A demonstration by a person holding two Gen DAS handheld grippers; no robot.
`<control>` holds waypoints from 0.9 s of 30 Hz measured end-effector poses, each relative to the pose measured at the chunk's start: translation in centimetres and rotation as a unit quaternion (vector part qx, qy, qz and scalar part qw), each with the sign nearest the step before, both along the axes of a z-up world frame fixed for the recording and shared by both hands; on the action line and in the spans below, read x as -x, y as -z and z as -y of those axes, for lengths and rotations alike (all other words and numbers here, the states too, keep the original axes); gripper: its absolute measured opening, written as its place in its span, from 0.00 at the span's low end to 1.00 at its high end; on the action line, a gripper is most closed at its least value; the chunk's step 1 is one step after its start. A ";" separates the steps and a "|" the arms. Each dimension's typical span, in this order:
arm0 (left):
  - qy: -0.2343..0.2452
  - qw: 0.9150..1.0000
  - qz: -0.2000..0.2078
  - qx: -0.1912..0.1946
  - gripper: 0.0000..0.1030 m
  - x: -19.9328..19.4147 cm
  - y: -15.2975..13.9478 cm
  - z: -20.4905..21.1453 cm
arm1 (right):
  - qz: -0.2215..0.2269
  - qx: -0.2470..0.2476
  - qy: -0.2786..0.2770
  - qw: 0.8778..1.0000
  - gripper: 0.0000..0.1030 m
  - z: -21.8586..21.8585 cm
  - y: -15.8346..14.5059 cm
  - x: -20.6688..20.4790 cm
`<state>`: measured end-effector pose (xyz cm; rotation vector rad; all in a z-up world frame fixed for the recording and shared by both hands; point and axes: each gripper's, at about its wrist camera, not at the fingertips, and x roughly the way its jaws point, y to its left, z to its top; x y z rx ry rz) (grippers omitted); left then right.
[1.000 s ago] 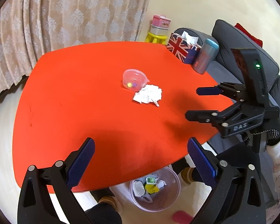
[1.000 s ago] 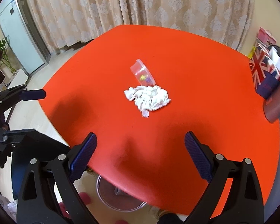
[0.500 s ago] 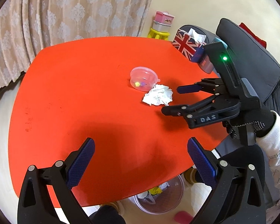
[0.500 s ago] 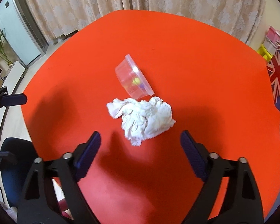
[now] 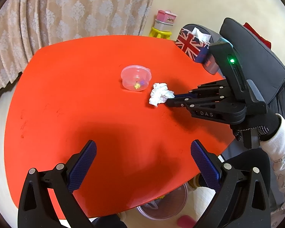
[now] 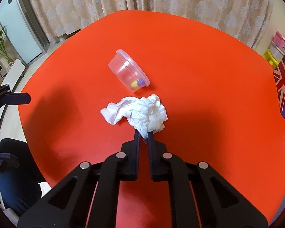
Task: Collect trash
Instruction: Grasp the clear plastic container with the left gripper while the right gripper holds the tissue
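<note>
Right gripper (image 6: 144,135) just closed, pinching near edge of crumpled tissue (image 6: 142,112) on red bench (image 6: 199,76), beside clear tub (image 6: 128,70). Left gripper (image 5: 143,159) wide open, holding nothing.

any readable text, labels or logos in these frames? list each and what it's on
"DAS": white letters on the body of the right gripper, seen from the left wrist.
Small print on the grey cylinder beside the Union Jack tissue box: too blurred to read.
Picture label on the pink box by the wall: too small to read.
</note>
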<state>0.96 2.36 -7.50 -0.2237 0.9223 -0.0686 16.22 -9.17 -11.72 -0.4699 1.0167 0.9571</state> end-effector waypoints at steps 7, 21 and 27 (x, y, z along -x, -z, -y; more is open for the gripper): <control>0.005 1.000 0.002 -0.005 0.93 -1.0 -0.3 0.2 | 0.002 -0.017 0.010 1.000 0.07 1.2 -1.9 0.0; 0.033 0.999 -0.001 -0.026 0.93 -4.7 -0.3 2.2 | 0.019 -0.033 0.048 0.998 0.07 5.8 -5.2 -0.9; 0.044 0.998 -0.004 -0.036 0.93 -6.6 0.0 2.5 | 0.019 -0.037 0.055 0.998 0.07 6.9 -5.3 -1.1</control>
